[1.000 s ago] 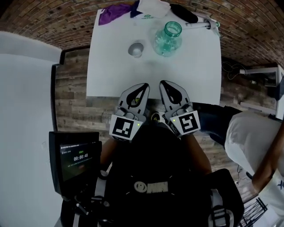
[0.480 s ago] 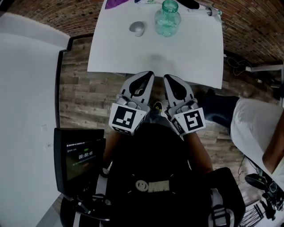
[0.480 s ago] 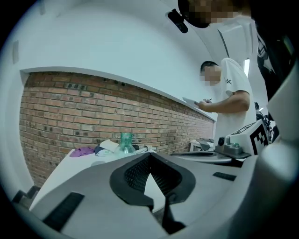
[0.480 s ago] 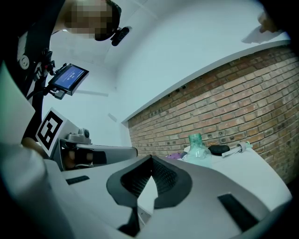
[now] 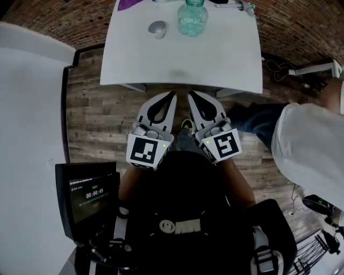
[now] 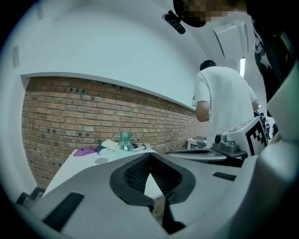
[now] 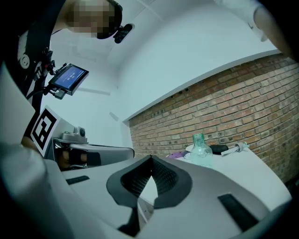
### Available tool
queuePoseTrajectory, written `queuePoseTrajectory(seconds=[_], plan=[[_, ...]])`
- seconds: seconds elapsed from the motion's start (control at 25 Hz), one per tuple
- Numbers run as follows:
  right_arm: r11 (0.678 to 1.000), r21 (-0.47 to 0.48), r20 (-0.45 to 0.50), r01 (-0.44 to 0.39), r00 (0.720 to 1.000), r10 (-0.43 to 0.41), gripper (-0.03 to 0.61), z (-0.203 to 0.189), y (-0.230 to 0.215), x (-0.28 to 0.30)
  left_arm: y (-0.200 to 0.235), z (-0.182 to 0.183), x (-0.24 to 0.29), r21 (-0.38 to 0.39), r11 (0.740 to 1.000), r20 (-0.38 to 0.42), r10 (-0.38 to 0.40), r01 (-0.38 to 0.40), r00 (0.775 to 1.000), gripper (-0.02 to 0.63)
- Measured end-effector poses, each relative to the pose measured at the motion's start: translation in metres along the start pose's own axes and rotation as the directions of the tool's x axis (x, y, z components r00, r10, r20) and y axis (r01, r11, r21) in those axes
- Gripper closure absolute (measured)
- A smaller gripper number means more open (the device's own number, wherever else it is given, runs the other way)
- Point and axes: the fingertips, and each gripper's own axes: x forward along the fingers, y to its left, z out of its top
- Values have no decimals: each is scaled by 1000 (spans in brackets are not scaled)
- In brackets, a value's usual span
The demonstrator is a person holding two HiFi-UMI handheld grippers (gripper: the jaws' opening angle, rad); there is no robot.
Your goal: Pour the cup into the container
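A small grey cup (image 5: 157, 28) stands on the white table (image 5: 183, 59) at the far end, just left of a green-tinted glass jar (image 5: 192, 19). The jar (image 6: 124, 141) and the cup (image 6: 101, 160) also show small and far off in the left gripper view; the right gripper view shows the jar (image 7: 201, 150). My left gripper (image 5: 171, 96) and right gripper (image 5: 191, 95) are held side by side close to my body, over the wooden floor, short of the table's near edge. On both, the jaws meet at the tips with nothing between them.
A purple cloth (image 5: 129, 4) and a black object (image 7: 219, 149) lie at the table's back edge by the brick wall. A person in a white shirt (image 5: 306, 156) stands at my right. A small screen (image 5: 88, 193) sits at my lower left.
The table with the cup and jar has slid toward the top of the head view, farther from me. Both grippers stay shut and close together by my body.
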Motion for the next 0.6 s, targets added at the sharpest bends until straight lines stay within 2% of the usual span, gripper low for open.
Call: queuePoseTrajectory(seconds=[0.12, 0.32, 0.6], plan=[[1000, -6, -8, 12, 1000, -12, 578, -5, 24, -7, -3, -7, -27, -11, 1000, -12, -8, 8, 1000, 611], [1000, -1, -30, 29, 999, -29, 578, -11, 32, -15, 0, -11, -40, -27, 999, -17, -20, 20, 1000, 611], [998, -8, -88, 65, 994, -65, 578, -47, 98, -56, -4, -39, -111, -34, 999, -32, -40, 39, 999, 611]])
